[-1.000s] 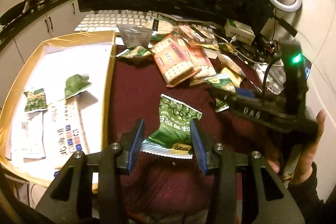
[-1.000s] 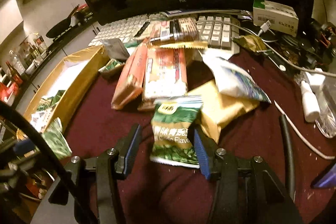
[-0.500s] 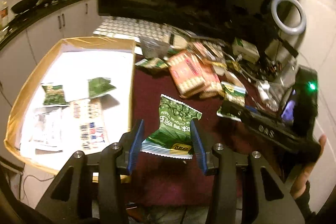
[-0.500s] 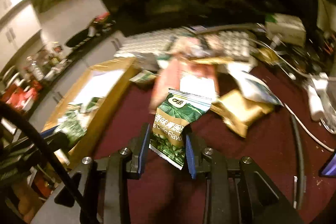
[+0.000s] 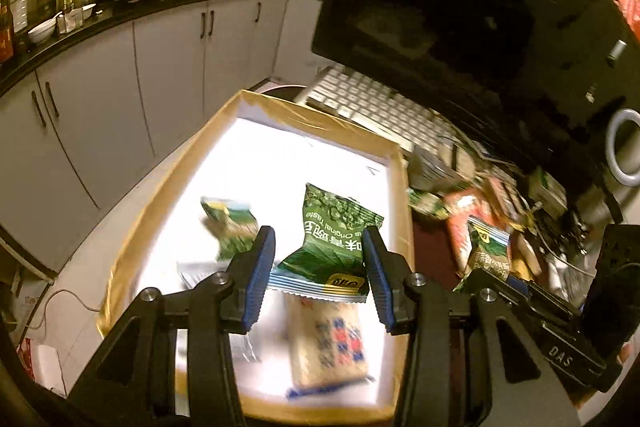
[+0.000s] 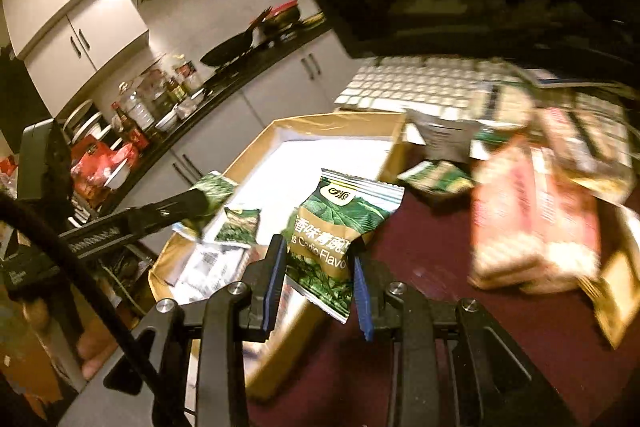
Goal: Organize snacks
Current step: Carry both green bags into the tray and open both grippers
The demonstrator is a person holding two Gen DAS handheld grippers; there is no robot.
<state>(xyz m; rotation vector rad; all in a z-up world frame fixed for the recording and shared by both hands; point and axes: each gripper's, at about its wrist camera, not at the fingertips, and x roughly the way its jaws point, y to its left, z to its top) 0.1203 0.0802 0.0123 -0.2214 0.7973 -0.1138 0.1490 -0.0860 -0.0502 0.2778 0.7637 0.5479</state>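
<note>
My left gripper (image 5: 320, 267) is shut on a green "Original Taste" pea packet (image 5: 332, 247), held in the air over the white floor of the cardboard box (image 5: 316, 125). In the box lie another green packet (image 5: 228, 227) and a white and blue packet (image 5: 332, 347). My right gripper (image 6: 318, 275) is shut on a green and brown "Garlic Flavor" packet (image 6: 336, 239), lifted above the maroon table near the box's right wall (image 6: 394, 151). The left gripper (image 6: 200, 203) shows at the left of the right wrist view, over the box.
A blurred pile of red, gold and green snack packets (image 6: 536, 219) lies on the maroon table to the right. A white keyboard (image 6: 420, 83) and a dark monitor (image 5: 460, 7) stand behind. Kitchen cabinets (image 5: 172, 67) are beyond the box.
The right gripper's jaws closed on the garlic packet and lifted it. Both grippers rose and swung left with their packets; the left one went from the table to above the box.
</note>
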